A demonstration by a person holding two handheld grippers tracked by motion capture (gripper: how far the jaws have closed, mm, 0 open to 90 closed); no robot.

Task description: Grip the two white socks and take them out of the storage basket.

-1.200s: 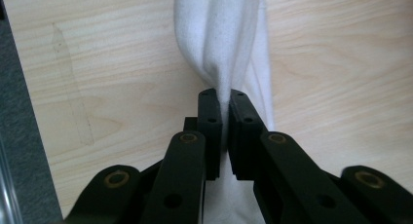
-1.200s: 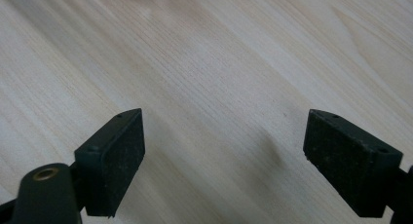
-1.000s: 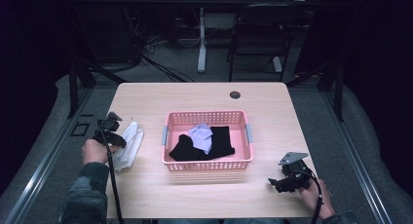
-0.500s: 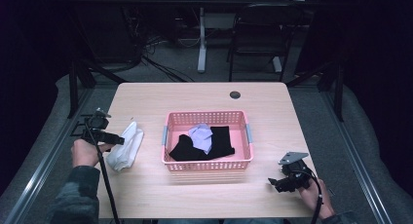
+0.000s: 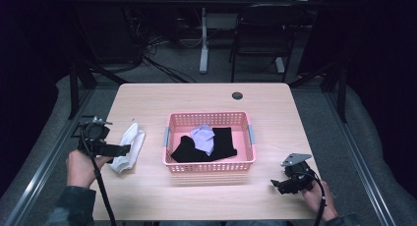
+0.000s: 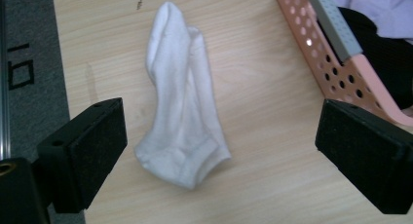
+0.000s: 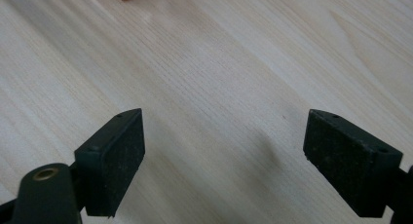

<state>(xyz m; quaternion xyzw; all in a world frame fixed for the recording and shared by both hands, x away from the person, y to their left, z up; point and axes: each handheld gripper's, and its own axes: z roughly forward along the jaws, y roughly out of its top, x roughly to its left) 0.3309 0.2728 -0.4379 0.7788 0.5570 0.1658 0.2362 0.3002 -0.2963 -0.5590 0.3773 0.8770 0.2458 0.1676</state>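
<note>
Spanning most of the high view, the pale wooden table [image 5: 196, 96] carries the same layout as a second ago, apart from its left edge. At its middle the pink basket [image 5: 209, 119] sits where it was, with black clothes [image 5: 223, 142] and a light lilac cloth [image 5: 203, 136] lying in it unmoved. Left of the basket, well apart from it, the white sock [image 5: 129, 146] lies flat on the wood, stretched lengthwise with its cuff end towards the person. A second ago the left gripper [image 5: 123, 148] was down on this sock; since then the hand has drawn back towards the table's left edge, and the sock is left lying free. In the left gripper view the sock [image 6: 184, 102] lies on the table below and between the two black pads, touched by neither; the jaws have just been opening and now stand wide, released, holding nothing. Near the front right corner, the right gripper [image 5: 279, 184] has not shifted from its earlier spot. Its jaws are spread wide too, with bare wood between them in the right gripper view.
</note>
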